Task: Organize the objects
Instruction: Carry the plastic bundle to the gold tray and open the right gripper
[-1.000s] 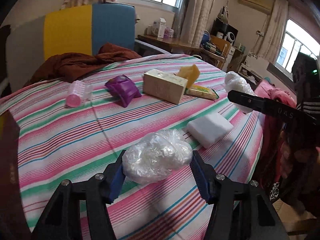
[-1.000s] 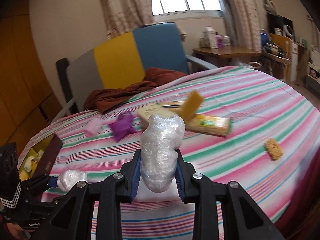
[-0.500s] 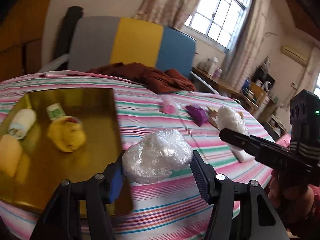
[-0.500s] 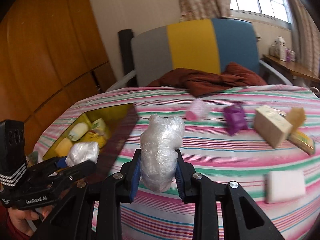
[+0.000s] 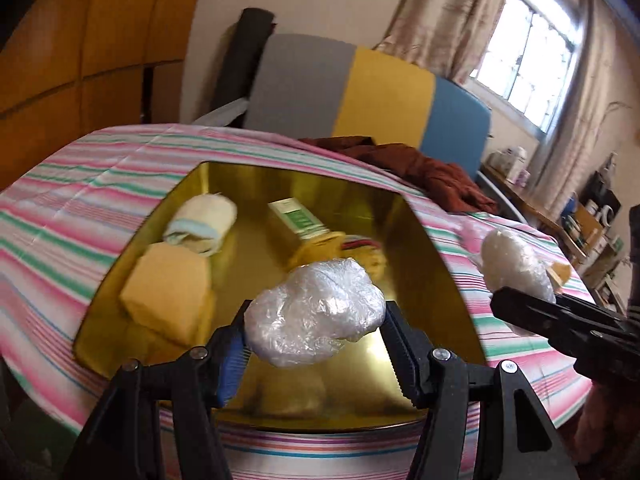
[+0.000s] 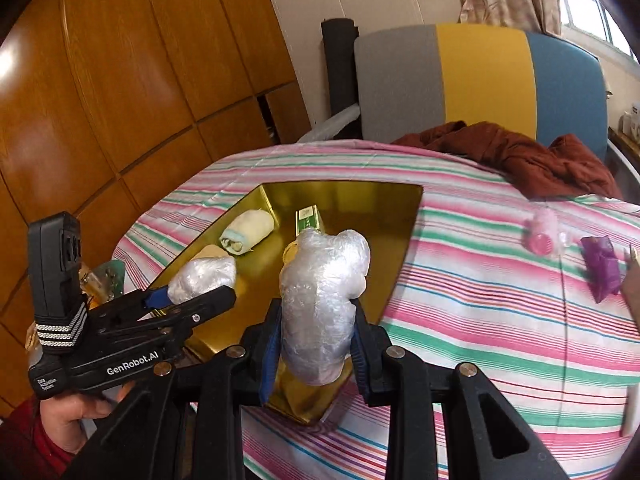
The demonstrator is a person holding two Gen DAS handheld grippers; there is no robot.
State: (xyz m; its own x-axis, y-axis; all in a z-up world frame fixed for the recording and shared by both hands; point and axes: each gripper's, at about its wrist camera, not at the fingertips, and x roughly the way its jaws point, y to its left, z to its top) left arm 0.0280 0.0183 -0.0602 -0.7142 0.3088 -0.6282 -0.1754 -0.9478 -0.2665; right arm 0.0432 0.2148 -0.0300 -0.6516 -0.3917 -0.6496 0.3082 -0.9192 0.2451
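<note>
From the left wrist view, the left tongs (image 5: 316,332) are squeezing a crinkly plastic-wrapped bundle (image 5: 316,316). The bundle is lying sideways between the two jaws, its long way going left to right, and it is hanging over the near part of the gold tray (image 5: 436,264). The tray is sitting on the table (image 5: 80,204) with the striped cloth. Inside the tray a rolled towel (image 5: 202,228) is lying at the back left, a yellow sponge block (image 5: 168,292) is in front of it, and a green and white box (image 5: 298,222) is lying in the middle. Something yellow behind the bundle is mostly hidden. On the right, the right tongs are coming in from the edge with a second wrapped bundle (image 5: 514,264); their tips are cut off.

From the right wrist view, the right tongs (image 6: 314,344) are pinching the second wrapped bundle, which is standing up tall, its long way going up and down, over the tray's near corner. The left tongs are at the left, gripping the first bundle above the tray's left edge. A pink bottle (image 6: 542,232) and a purple packet (image 6: 602,268) are lying on the cloth, a bit blurry. A red-brown cloth (image 6: 516,152) is lying on the table's far side.
</note>
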